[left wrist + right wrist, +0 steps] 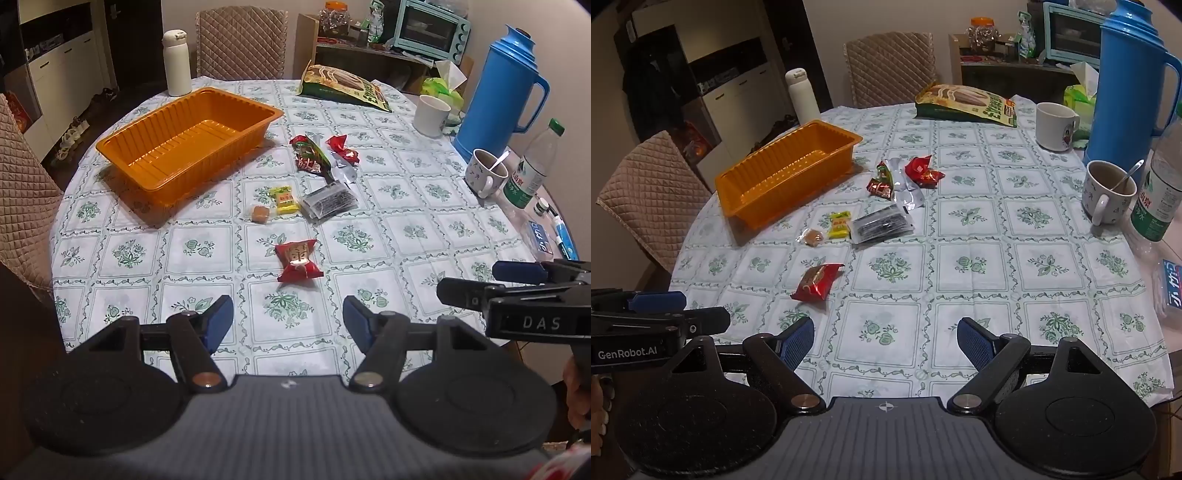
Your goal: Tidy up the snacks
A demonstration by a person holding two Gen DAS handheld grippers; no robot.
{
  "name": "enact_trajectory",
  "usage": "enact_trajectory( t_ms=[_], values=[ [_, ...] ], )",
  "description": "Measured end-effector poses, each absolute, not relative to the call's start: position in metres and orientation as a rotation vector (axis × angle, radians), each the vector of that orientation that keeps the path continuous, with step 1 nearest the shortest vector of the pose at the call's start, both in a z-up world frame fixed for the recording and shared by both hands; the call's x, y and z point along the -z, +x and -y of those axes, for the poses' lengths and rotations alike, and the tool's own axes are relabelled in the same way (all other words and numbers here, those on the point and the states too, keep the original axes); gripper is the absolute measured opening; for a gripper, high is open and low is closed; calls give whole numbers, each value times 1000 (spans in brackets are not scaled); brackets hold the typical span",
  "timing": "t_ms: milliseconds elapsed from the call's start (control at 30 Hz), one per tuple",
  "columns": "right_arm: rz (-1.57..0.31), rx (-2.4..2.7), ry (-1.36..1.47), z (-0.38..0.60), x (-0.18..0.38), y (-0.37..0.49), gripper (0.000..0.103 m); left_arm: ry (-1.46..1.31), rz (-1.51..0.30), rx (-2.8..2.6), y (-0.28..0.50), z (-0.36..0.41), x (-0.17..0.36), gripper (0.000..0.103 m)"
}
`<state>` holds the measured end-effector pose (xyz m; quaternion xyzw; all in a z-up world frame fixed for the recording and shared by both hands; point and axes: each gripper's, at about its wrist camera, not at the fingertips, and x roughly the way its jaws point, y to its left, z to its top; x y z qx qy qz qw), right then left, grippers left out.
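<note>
Nearest snack is the red packet [298, 259], lying flat on the bench [424, 236] straight ahead of the left hand-held gripper [288, 317], just beyond its fingertips, long axis running roughly away from it and tilted a bit; from the right hand-held gripper [885, 341] it sits ahead and off to the left, so the left one looks nearer. Both hand-held grippers hover with jaws spread wide, holding and touching nothing. Farther back: small yellow and brown sweets, a dark packet, a red-green wrapper pile, and the empty orange tray [155, 184] far left.
</note>
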<state>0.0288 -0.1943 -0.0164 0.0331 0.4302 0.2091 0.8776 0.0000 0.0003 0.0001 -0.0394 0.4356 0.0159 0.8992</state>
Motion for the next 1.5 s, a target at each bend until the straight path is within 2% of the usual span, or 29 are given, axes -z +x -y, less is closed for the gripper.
enact_trajectory(
  t_ms=[1500],
  values=[
    [-898,-436,68,191,17,35,84,-80,-908,-33,4,-2,4,65]
  ],
)
